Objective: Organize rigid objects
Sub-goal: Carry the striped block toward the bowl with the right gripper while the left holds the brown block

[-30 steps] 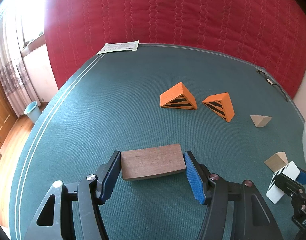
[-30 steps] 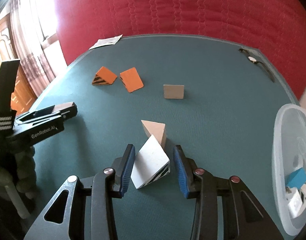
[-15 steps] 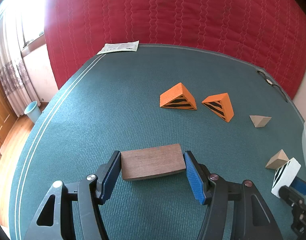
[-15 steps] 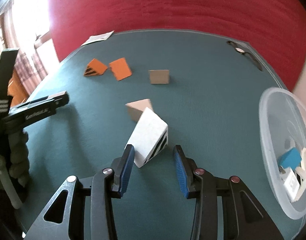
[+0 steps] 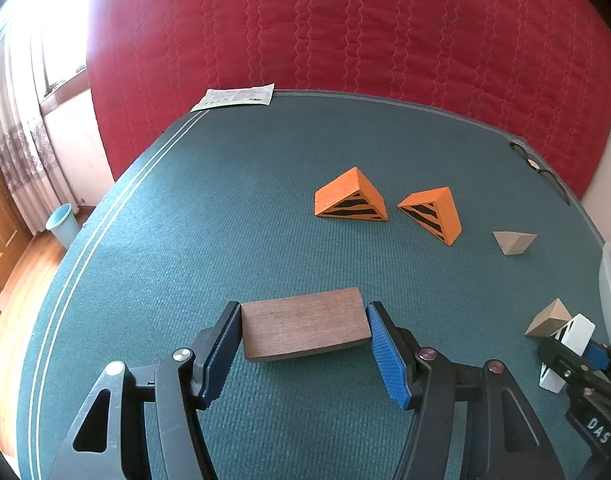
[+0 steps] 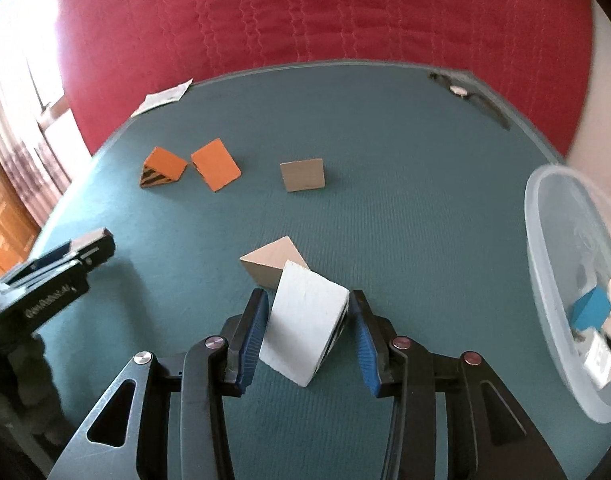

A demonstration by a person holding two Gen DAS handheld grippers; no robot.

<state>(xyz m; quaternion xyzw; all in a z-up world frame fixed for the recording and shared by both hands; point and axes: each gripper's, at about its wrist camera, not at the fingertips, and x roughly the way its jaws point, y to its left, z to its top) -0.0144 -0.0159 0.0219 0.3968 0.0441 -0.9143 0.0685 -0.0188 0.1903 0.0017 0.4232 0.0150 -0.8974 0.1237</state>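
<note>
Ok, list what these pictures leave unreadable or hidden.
- Clear plastic tub, right wrist view: contents beyond the blue block are blurred and cut by the frame edge.
- Paper sheet, left wrist view: print too small.
- White striped wedge, right wrist view: underside hidden; left wrist view, the right gripper covers it.
- Dark wooden block: underside hidden.

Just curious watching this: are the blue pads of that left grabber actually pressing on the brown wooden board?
Touching. In the left wrist view the left gripper has a blue pad flush against each end of the brown board, with no green mat showing between pad and wood.
</note>
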